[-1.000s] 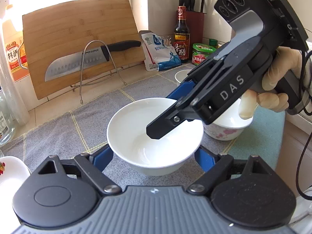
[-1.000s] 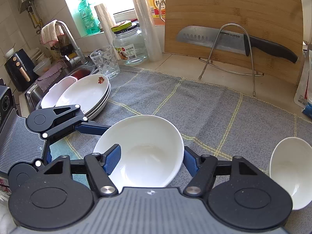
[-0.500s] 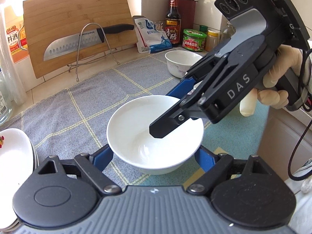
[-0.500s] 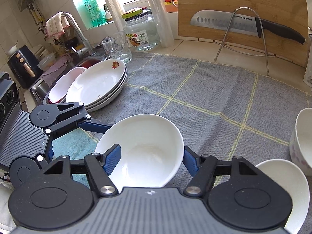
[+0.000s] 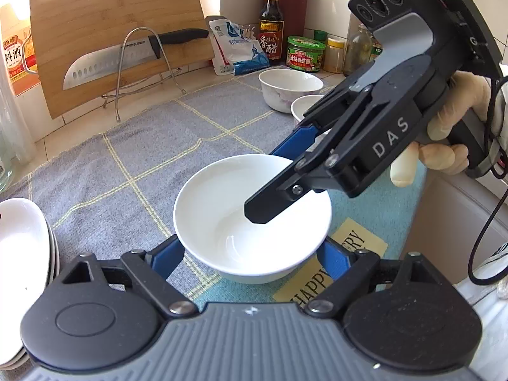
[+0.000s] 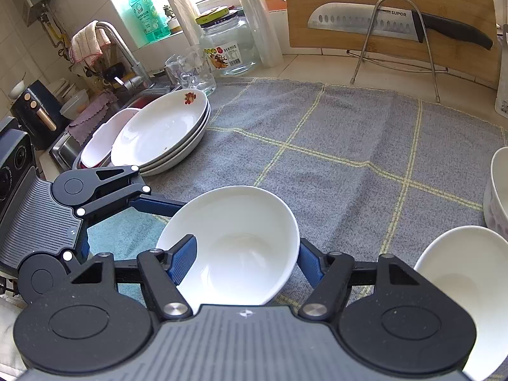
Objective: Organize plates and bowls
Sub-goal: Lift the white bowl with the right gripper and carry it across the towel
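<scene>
A plain white bowl [image 5: 228,222] is held above the grey checked cloth [image 5: 127,158]. My left gripper [image 5: 250,258] is shut on it, a blue pad on each side of its wall. My right gripper [image 6: 246,254] is also shut on the same bowl [image 6: 235,244], one finger inside the rim and one outside. A stack of white plates [image 6: 162,131] with a red motif sits to the left by the sink. Two more bowls stand to the right: a plain white bowl [image 6: 460,273] and a pink-patterned bowl [image 6: 498,190].
A bamboo cutting board [image 5: 117,28] leans on the wall with a knife [image 5: 127,60] on a wire rack. Sauce bottle [image 5: 270,25], jars and a salt bag stand at the back right. A glass jar [image 6: 228,47], a tumbler and the faucet [image 6: 117,44] stand beyond the plates.
Both grippers have carried the white bowl leftward and nearer the counter's front edge. The plate stack has come closer and the two other bowls have slid farther right.
</scene>
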